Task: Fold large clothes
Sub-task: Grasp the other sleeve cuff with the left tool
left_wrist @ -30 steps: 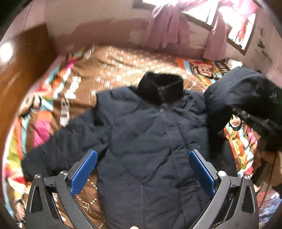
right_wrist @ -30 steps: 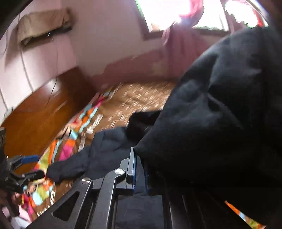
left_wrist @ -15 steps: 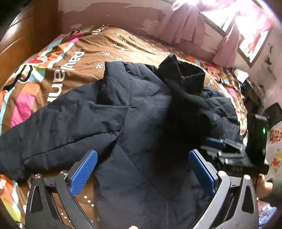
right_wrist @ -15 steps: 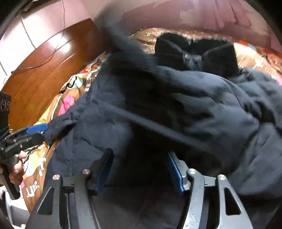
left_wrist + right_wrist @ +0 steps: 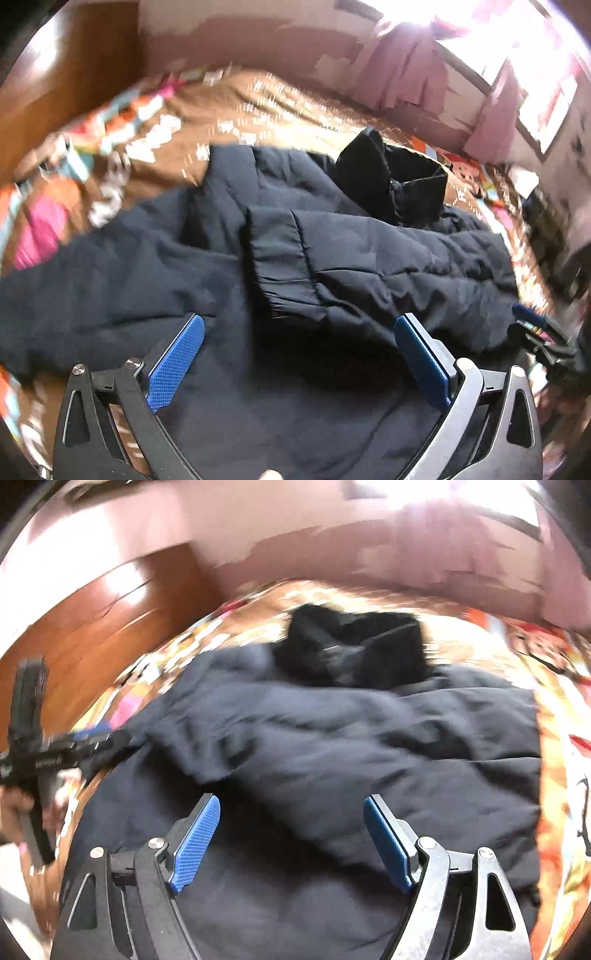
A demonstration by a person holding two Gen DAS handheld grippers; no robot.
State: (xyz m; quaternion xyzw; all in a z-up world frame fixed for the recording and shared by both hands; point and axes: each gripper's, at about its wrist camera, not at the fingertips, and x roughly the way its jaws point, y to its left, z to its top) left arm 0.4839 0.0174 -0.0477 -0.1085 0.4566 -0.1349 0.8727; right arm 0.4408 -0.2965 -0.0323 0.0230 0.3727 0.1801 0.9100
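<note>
Both claws: my right gripper (image 5: 290,843) has just been opening, letting the sleeve go, nothing between its pads; left gripper (image 5: 297,360) gapes wide, empty.
Change: right sleeve (image 5: 332,269) now lies across the jacket's chest.
Jacket (image 5: 332,738): flat on the bedspread (image 5: 295,96), collar (image 5: 395,184) far side.
Meaning: I judge one sleeve folded, left sleeve (image 5: 92,277) remaining.
Containers: none visible.

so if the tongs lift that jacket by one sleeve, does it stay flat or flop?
Likely flops: the jacket lies creased and the sleeve already drapes limply across it. Its quilted padding suggests bulk, so it probably springs open rather than holding a crease.
</note>
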